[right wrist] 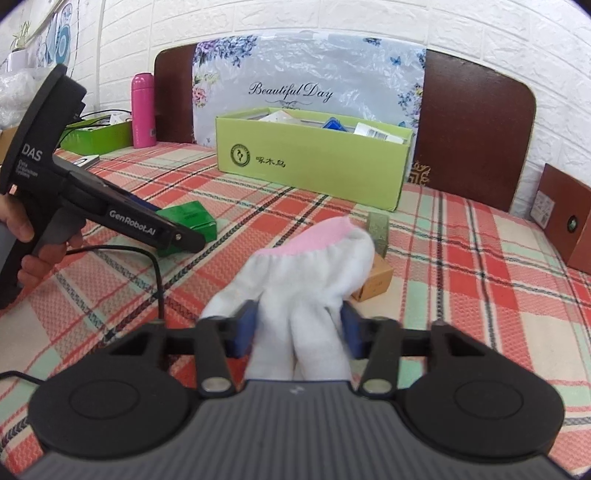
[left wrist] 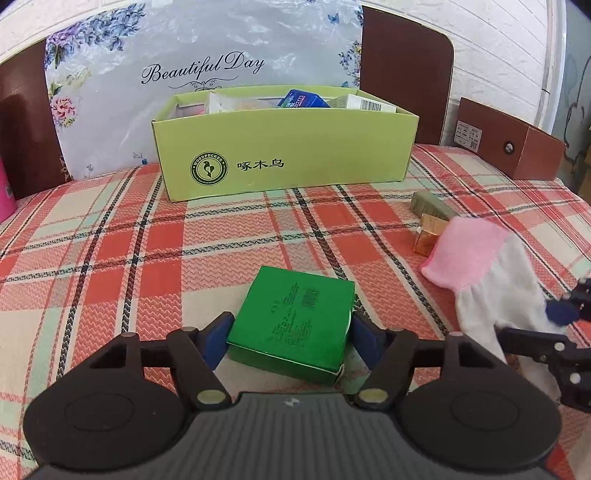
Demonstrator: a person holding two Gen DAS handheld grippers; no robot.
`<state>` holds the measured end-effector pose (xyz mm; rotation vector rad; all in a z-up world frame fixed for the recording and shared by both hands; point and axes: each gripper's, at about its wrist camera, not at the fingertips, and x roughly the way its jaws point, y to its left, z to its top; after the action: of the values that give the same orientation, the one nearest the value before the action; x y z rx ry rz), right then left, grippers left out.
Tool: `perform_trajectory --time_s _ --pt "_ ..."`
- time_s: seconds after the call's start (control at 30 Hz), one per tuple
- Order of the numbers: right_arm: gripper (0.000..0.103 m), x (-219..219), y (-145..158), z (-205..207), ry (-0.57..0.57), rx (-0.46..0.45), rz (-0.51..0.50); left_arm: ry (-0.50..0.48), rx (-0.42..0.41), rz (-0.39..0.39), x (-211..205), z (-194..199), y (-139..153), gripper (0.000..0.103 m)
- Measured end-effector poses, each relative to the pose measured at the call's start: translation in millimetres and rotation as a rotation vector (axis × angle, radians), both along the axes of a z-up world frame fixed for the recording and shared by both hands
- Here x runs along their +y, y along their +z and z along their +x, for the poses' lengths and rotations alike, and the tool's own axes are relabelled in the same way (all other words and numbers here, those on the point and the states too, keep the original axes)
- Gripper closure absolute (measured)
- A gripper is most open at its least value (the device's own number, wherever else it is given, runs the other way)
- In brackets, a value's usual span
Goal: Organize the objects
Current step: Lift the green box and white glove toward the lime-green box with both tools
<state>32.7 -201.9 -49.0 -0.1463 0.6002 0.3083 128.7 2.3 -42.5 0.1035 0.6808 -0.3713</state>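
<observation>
1. A white brick-pattern wall (right wrist: 332,22) and a dark wooden headboard (right wrist: 476,129) are seen behind a bed covered by a red, cream and green plaid sheet (left wrist: 110,258); the weave looks soft and yielding.
2. A lime-green open box (left wrist: 284,155), already holding small packages, stands near the headboard.
3. A green carton (left wrist: 291,325) lies flat on the sheet between the jaws of the left gripper (left wrist: 290,334), whose pads appear pressed on its two sides. It is judged light, stiff and crushable, so the side walls suit best.
4. A white glove with pink cuff (right wrist: 314,273) is pinched at its fingers by the right gripper (right wrist: 297,330), jaws narrow. Limp cloth will sag and may snag.
5. Small gold and olive boxes (left wrist: 428,221) lie beside the glove.
</observation>
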Motion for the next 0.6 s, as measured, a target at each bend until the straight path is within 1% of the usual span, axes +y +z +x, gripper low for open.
perform_trajectory --time_s 0.03,0.07,0.17,0.27,0.4,0.47,0.53,0.6 --pt "0.083 0 -1 1 0.006 0.006 0.009 0.003 0.002 -0.005 0 0 0 0.033" --pt "0.085 0 -1 1 0.011 0.008 0.017 0.004 0.006 -0.012 1 -1 1 0.033" --pt "0.088 -3 8 -1 0.038 0.005 0.071 0.01 0.013 -0.033 4 -2 7 0.034" --pt "0.089 -7 30 -4 0.063 -0.055 0.112 0.013 -0.001 -0.069 8 -3 23 0.034" --pt "0.089 -13 66 5 0.092 -0.155 0.131 0.014 -0.049 -0.121 13 -1 54 0.034" --pt "0.089 -14 80 14 0.103 -0.193 0.128 0.005 -0.081 -0.115 13 3 72 0.034" --pt "0.089 -14 94 28 0.116 -0.227 0.128 -0.004 -0.113 -0.09 10 12 88 0.034" --pt "0.088 -12 106 44 0.13 -0.26 0.125 0.005 -0.137 -0.08 9 24 103 0.034"
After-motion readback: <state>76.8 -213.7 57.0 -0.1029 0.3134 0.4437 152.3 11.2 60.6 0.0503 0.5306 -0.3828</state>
